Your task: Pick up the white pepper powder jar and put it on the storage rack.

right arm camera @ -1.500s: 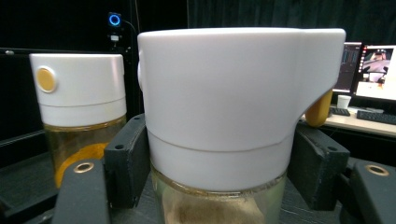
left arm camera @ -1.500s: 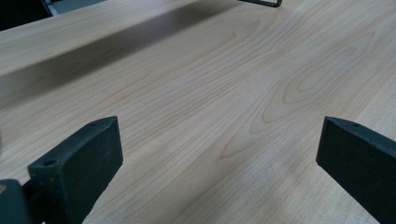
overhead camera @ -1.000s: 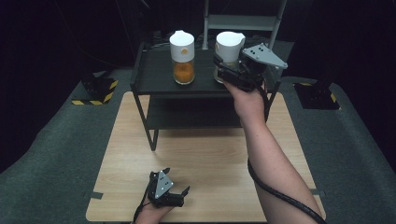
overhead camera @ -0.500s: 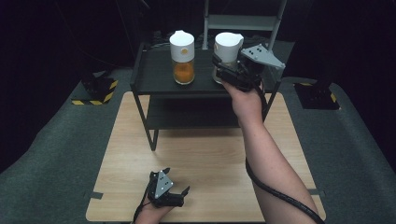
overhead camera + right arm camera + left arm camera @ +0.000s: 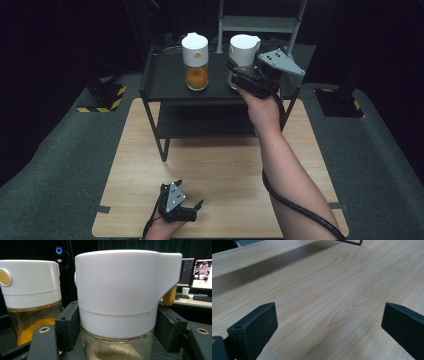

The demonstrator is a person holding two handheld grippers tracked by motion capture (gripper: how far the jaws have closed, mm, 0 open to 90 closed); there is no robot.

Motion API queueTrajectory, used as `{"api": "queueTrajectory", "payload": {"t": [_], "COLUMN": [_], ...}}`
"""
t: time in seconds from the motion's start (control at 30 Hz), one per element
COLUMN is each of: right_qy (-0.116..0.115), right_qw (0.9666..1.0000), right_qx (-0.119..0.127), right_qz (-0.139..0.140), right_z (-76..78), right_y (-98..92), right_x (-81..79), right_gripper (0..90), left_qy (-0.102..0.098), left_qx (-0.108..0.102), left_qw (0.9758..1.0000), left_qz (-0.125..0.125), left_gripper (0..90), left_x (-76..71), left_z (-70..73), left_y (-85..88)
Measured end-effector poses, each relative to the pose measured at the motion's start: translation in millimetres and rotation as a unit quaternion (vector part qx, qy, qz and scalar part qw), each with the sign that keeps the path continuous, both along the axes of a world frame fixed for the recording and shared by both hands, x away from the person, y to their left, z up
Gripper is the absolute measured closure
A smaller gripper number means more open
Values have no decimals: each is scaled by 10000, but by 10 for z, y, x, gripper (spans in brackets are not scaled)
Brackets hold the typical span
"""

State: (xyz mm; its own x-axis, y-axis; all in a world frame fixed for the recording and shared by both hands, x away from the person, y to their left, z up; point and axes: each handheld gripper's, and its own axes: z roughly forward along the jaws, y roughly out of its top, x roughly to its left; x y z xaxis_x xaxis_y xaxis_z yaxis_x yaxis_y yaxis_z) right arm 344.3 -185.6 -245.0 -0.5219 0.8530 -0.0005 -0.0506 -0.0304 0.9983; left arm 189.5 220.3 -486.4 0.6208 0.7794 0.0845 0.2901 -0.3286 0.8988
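Observation:
Two glass jars with white lids stand on the top of a black rack (image 5: 165,82). The left jar (image 5: 195,62) (image 5: 30,297) holds orange powder. My right gripper (image 5: 241,75) (image 5: 117,330) is shut on the right jar (image 5: 243,49) (image 5: 120,295), which holds a tan powder. Its black fingers (image 5: 67,325) press the jar's two sides just under the lid. The jar stands upright on the shelf. Near the table's front edge my left gripper (image 5: 187,210) (image 5: 329,325) rests low over the wooden table (image 5: 324,290), open, with nothing between its jaws.
The rack has a lower shelf (image 5: 200,122) and stands at the far end of the table (image 5: 225,165). A pale metal frame (image 5: 260,22) rises behind it. Black-and-yellow striped blocks (image 5: 102,97) lie on the floor at left. Monitors (image 5: 197,267) glow beyond the jars.

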Motion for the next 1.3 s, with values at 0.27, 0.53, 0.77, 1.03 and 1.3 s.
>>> {"api": "queueTrajectory", "payload": {"t": [0.27,0.53,0.77,1.03,1.3], "right_qy": [58,-27,-91,-136,-262], "right_qw": [10000,10000,10000,9999,9995], "right_qx": [-54,-37,21,6,-79], "right_qz": [-8,-52,11,58,149], "right_z": [18,-18,-73,-146,-239], "right_y": [-11,-45,-127,-242,-339], "right_x": [-7,-83,-170,-291,-420], "right_gripper": [240,70,0,0,0], "left_qy": [4,4,0,-12,-28], "left_qx": [-3,12,43,66,98], "left_qw": [10000,10000,10000,10000,9999], "left_qz": [0,6,10,10,15], "left_gripper": [7,7,7,7,7], "left_x": [2,1,1,-1,-3], "left_z": [0,3,6,6,7], "left_y": [1,-4,-16,-28,-37]}}
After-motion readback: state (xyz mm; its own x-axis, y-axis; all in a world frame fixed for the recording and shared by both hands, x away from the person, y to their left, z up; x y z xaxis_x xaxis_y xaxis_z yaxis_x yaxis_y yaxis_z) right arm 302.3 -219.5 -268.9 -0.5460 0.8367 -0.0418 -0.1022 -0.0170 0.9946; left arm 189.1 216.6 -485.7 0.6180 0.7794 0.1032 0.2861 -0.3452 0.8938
